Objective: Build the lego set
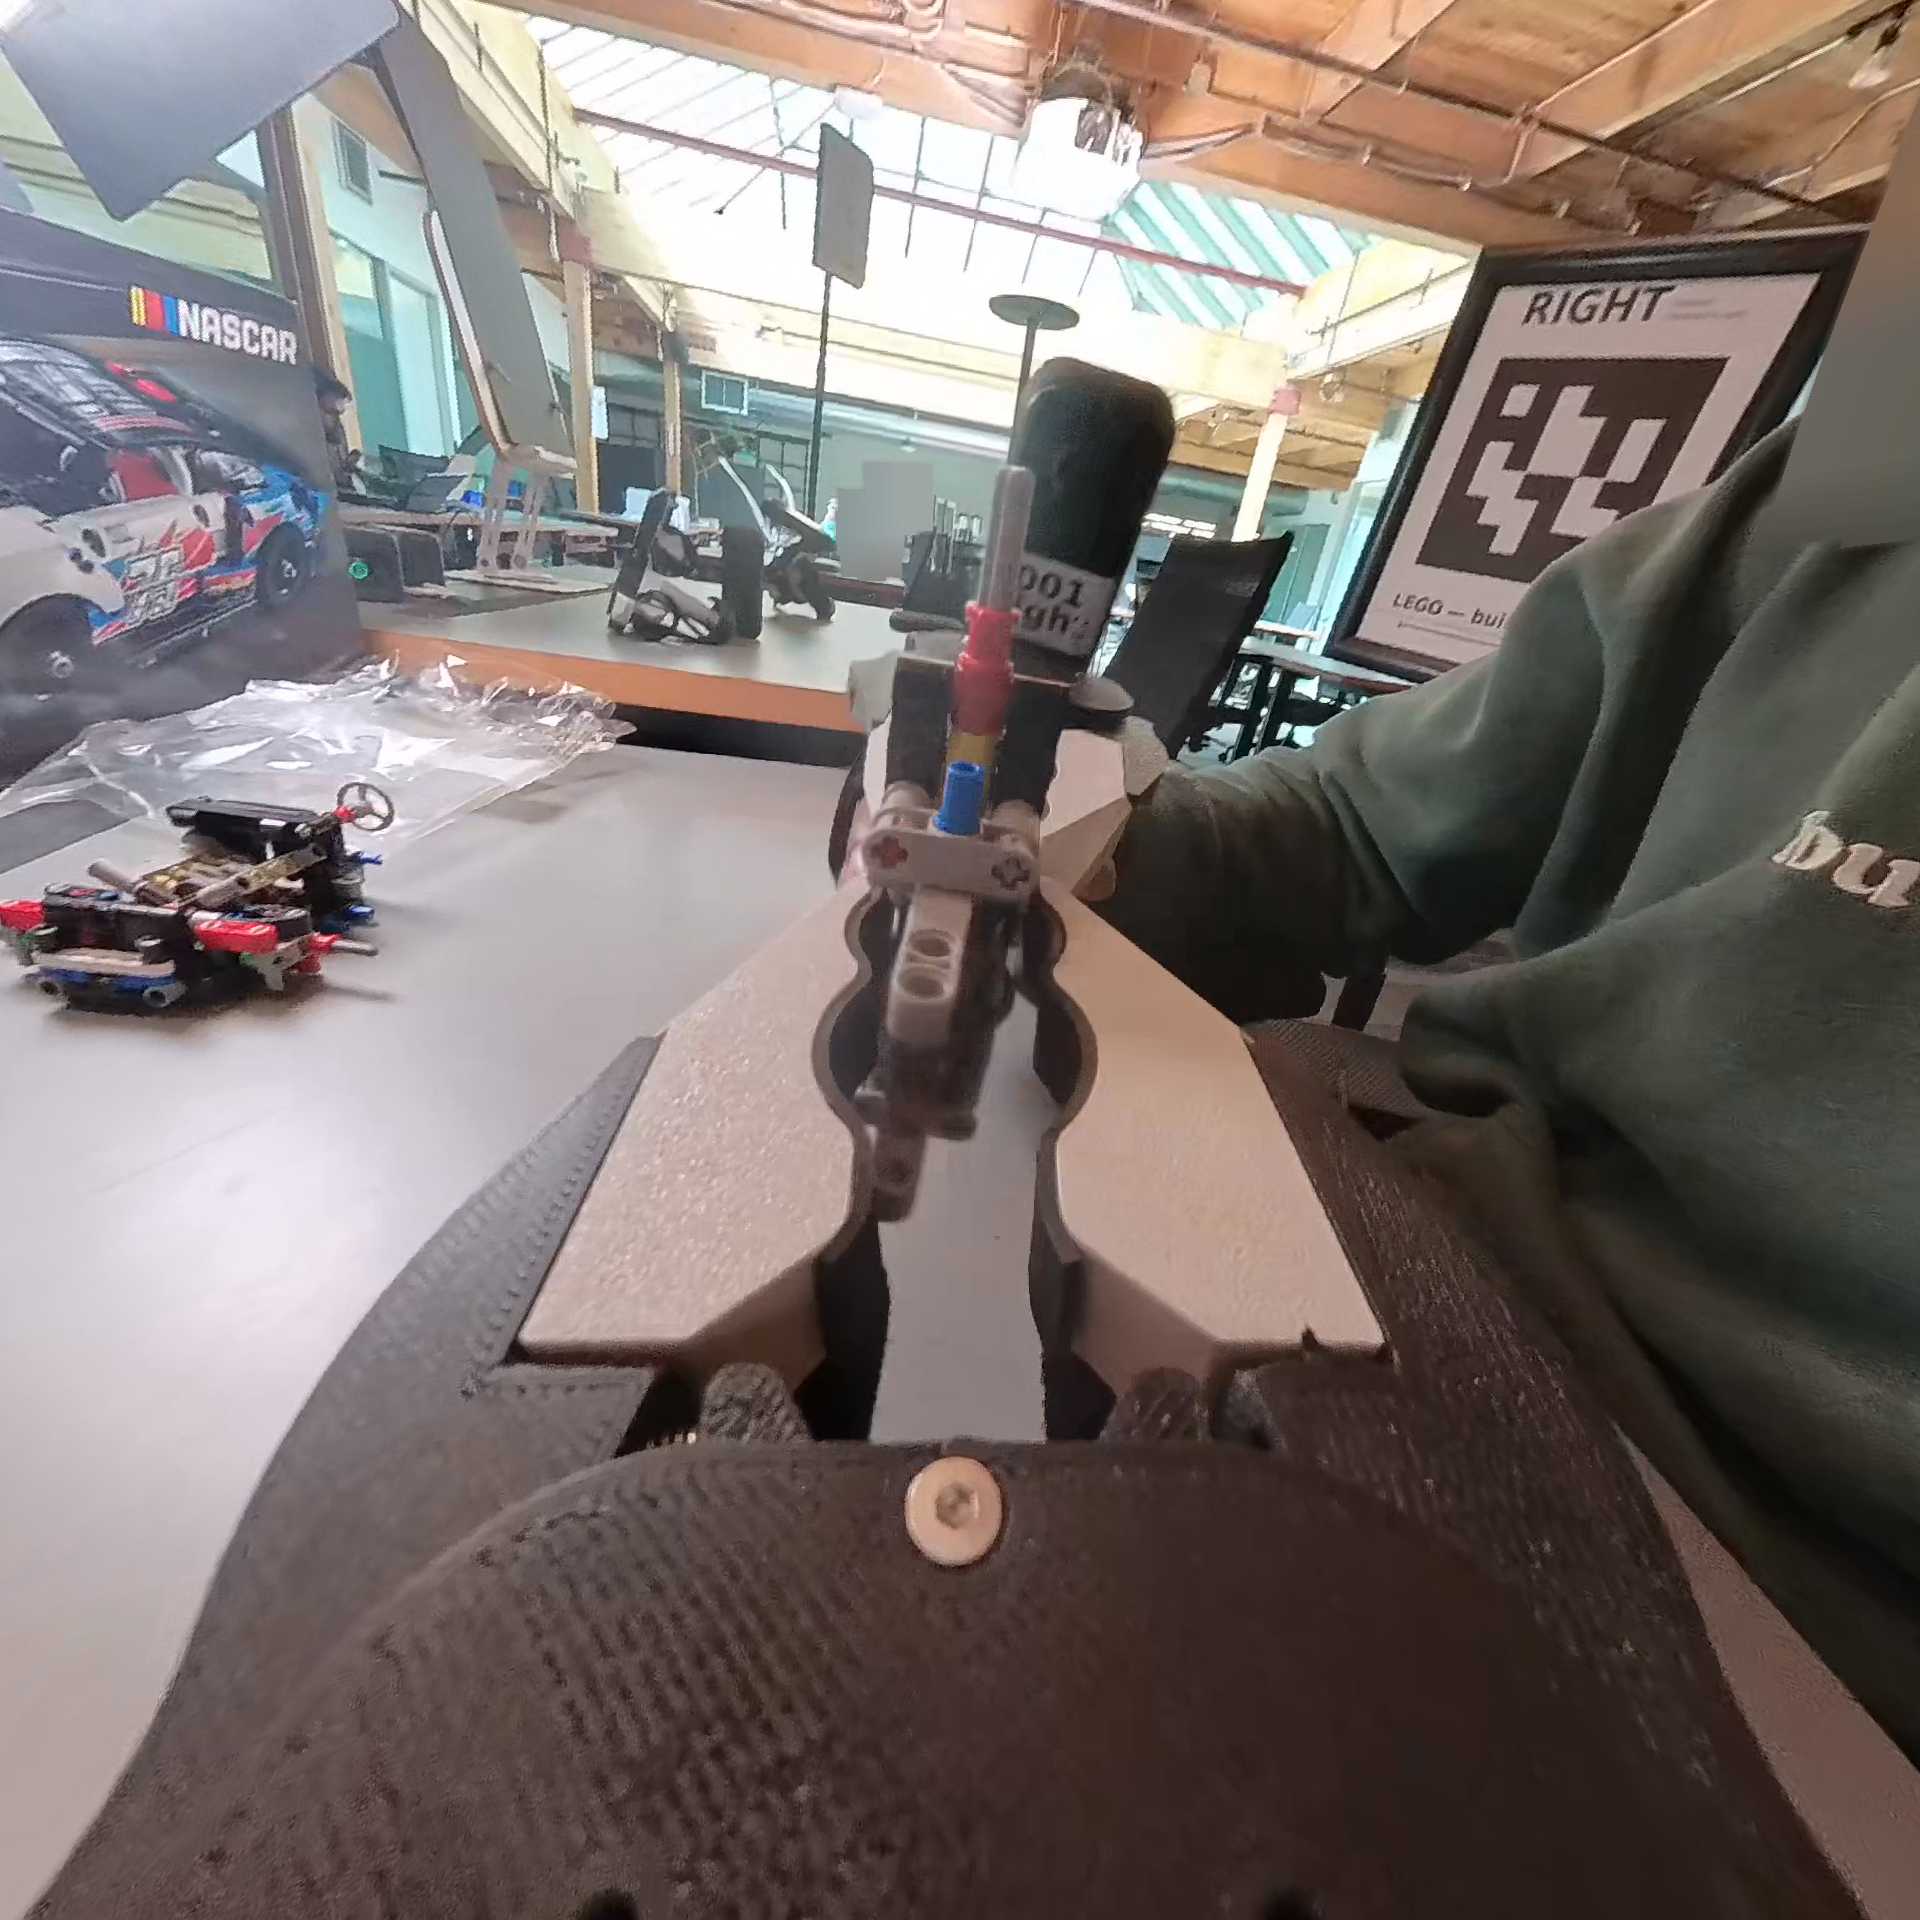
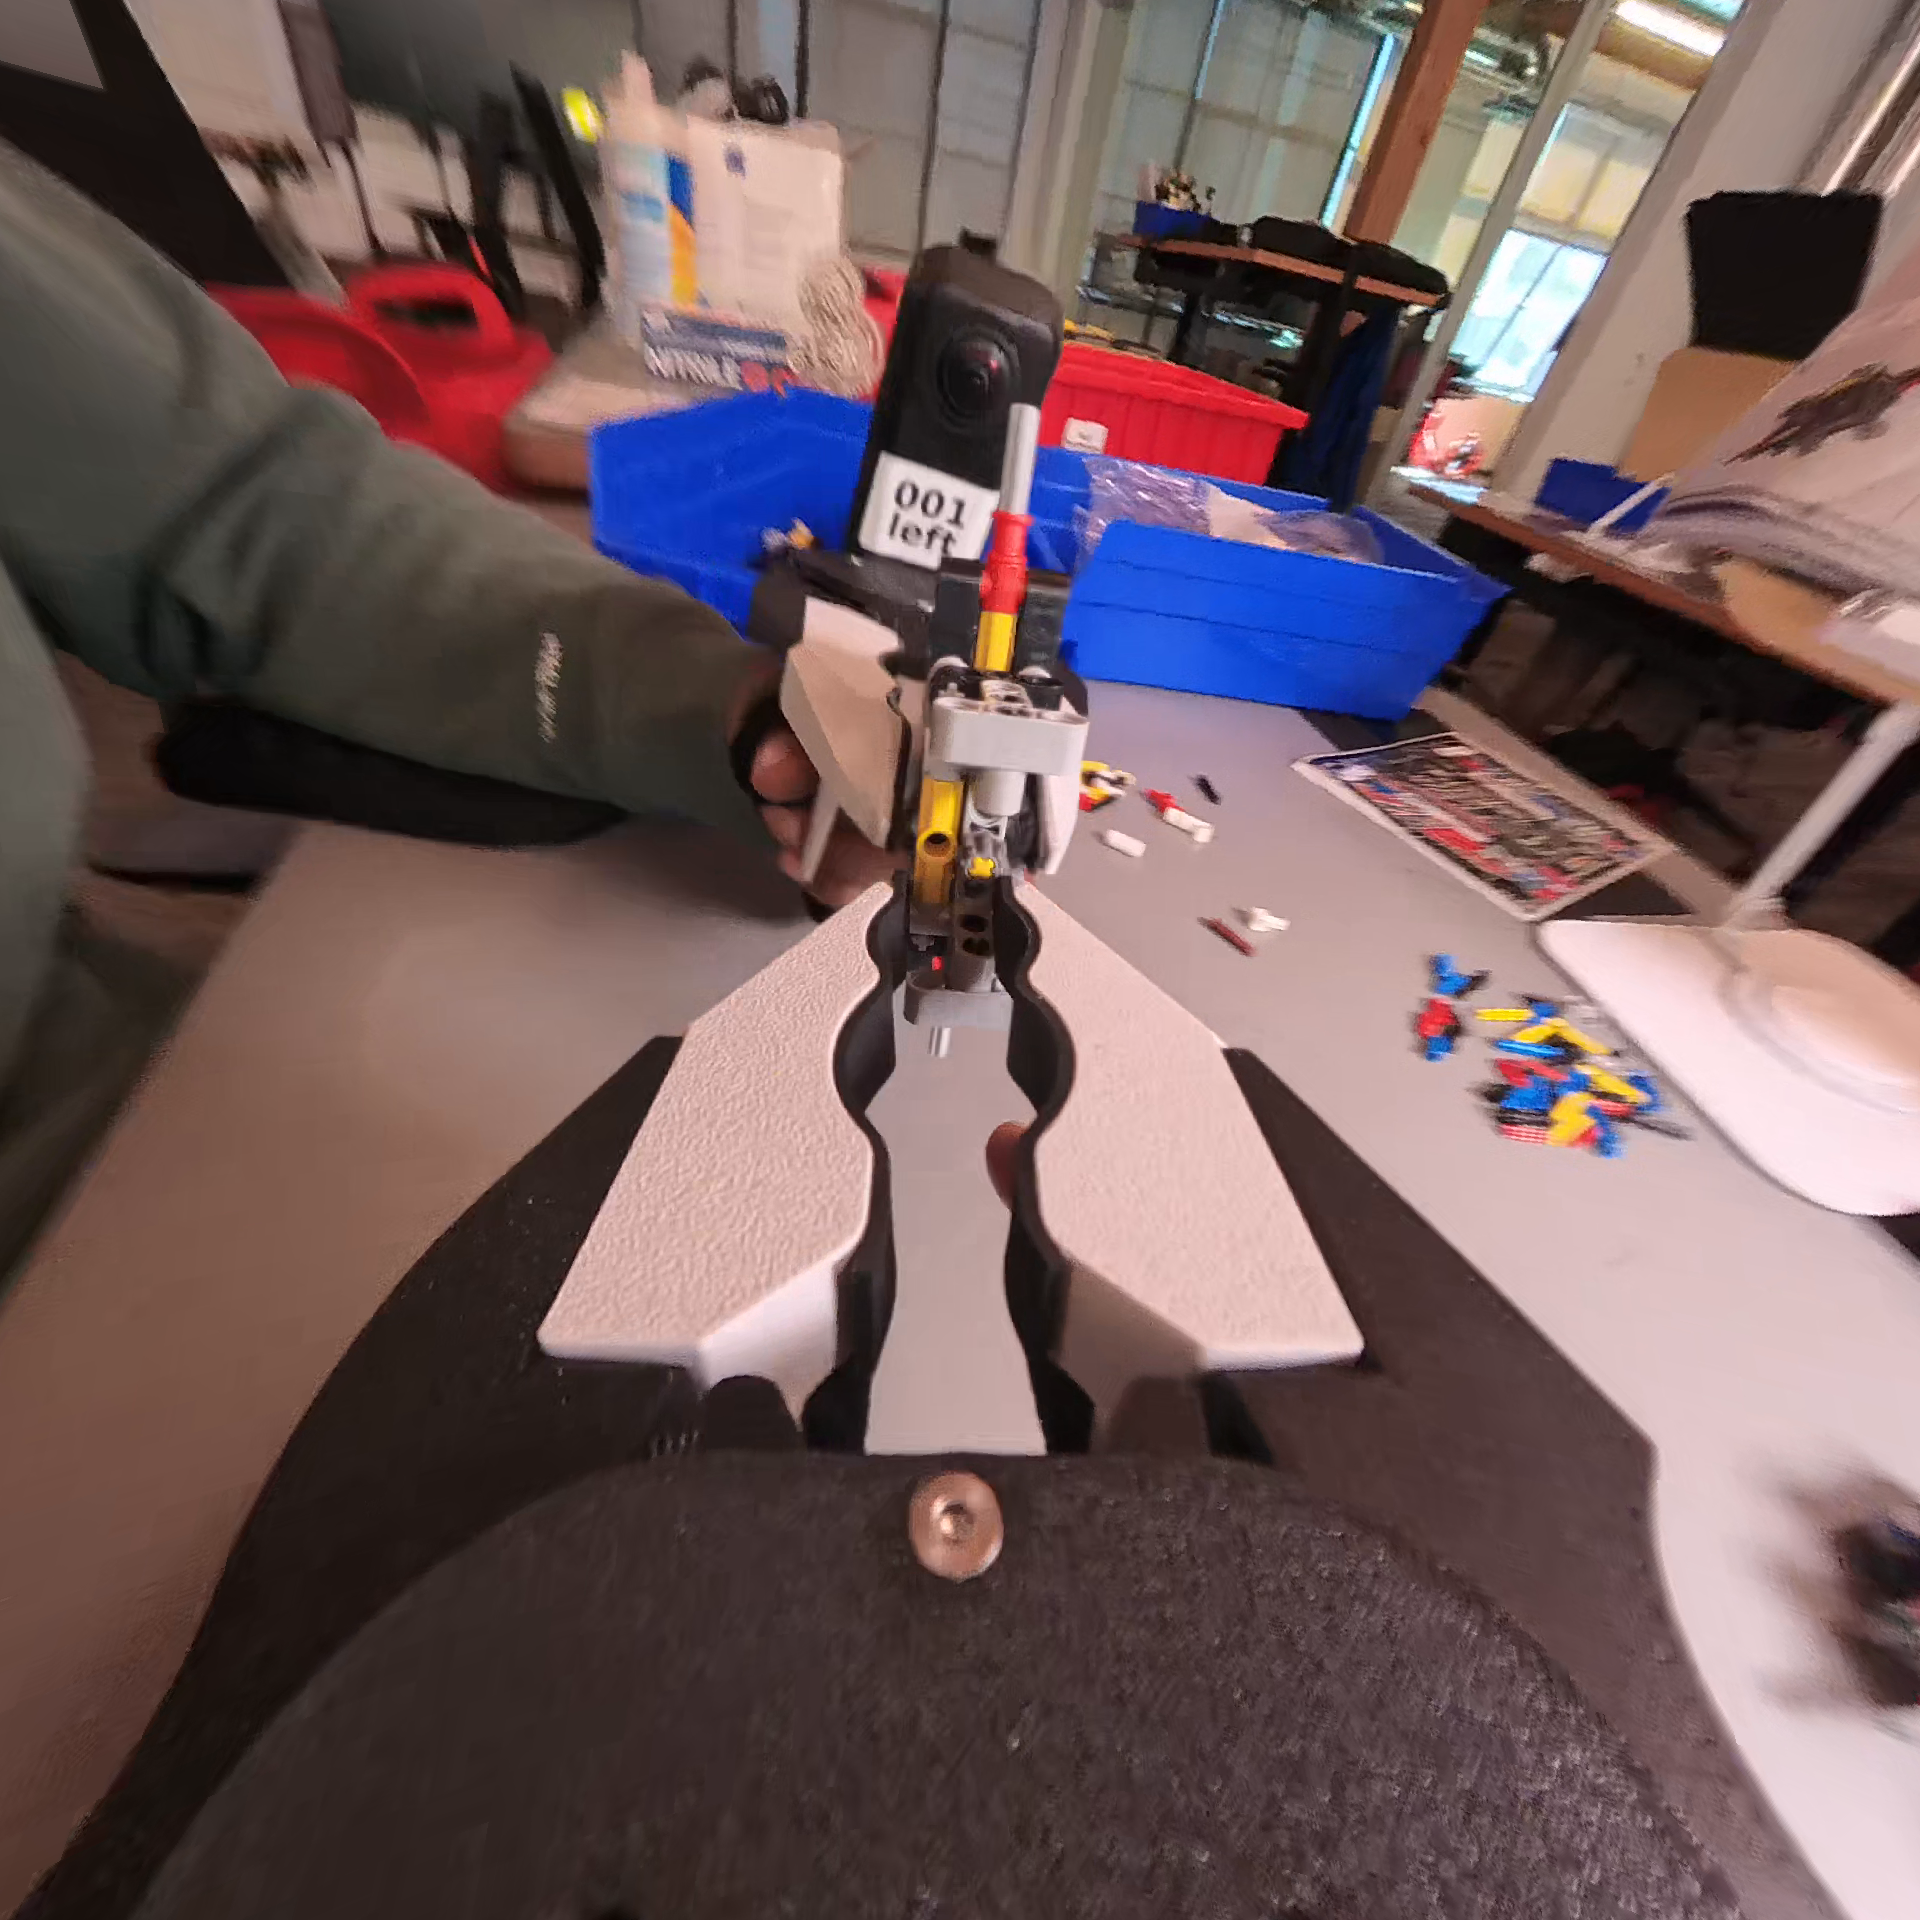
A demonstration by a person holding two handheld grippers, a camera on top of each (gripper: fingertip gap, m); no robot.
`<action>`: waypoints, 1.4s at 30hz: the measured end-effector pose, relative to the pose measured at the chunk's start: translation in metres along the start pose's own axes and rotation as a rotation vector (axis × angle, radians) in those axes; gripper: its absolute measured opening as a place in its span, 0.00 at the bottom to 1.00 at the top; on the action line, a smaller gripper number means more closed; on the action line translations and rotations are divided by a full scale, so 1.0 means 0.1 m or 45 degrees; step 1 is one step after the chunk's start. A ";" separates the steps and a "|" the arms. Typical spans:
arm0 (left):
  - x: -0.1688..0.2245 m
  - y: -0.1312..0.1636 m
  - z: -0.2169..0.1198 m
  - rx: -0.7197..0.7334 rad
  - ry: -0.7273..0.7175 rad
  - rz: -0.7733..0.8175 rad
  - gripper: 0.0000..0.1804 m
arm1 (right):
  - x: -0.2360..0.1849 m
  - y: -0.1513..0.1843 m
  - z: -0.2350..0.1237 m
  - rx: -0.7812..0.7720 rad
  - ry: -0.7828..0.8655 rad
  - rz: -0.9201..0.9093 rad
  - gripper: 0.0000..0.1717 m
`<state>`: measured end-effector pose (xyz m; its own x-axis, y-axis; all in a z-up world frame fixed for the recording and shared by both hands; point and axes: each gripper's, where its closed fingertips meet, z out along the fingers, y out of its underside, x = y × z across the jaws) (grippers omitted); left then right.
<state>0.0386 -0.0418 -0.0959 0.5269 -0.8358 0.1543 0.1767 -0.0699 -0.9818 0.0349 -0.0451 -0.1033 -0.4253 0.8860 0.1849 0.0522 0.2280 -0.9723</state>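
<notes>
gripping, seemingly, one brick assembly (image 2: 961, 831): both tongs.

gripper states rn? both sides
Left gripper: jaws closed on the brick assembly.
Right gripper: jaws closed on the same brick assembly, opposite end.

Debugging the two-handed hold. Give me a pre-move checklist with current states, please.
1. Left gripper closed on brick assembly: ok.
2. Right gripper closed on the same assembly: ok.
3. Assembly off the table: ok.
4. Grey axle with red bush upright on top: ok.
5. Grip firmness, slip risk: cannot tell, views are blurred.
6. Loose parts and chassis away from both grippers: ok.
</notes>
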 end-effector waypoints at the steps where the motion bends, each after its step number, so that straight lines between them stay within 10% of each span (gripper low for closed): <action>1: -0.06 0.00 -0.02 -0.017 -0.030 -0.019 0.16 | 0.04 0.02 -0.01 -0.051 0.037 -0.085 0.08; 11: -0.62 0.46 -0.50 -0.537 -0.442 0.092 0.45 | 0.72 0.75 0.07 -0.826 0.503 -1.358 0.08; 24: -0.78 1.01 -0.71 -0.980 -0.582 0.241 0.18 | 0.36 0.81 -0.02 -0.661 0.130 -0.527 0.28; 42: -0.98 0.74 -0.84 -0.807 -0.692 0.226 0.12 | 0.64 1.29 -0.09 -0.831 0.282 -0.314 0.01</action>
<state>-0.0696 -0.0111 -0.1934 0.8570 -0.4973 -0.1349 -0.3595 -0.3895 -0.8480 0.0229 0.0445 -0.2159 -0.3048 0.8231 0.4792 0.5356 0.5641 -0.6284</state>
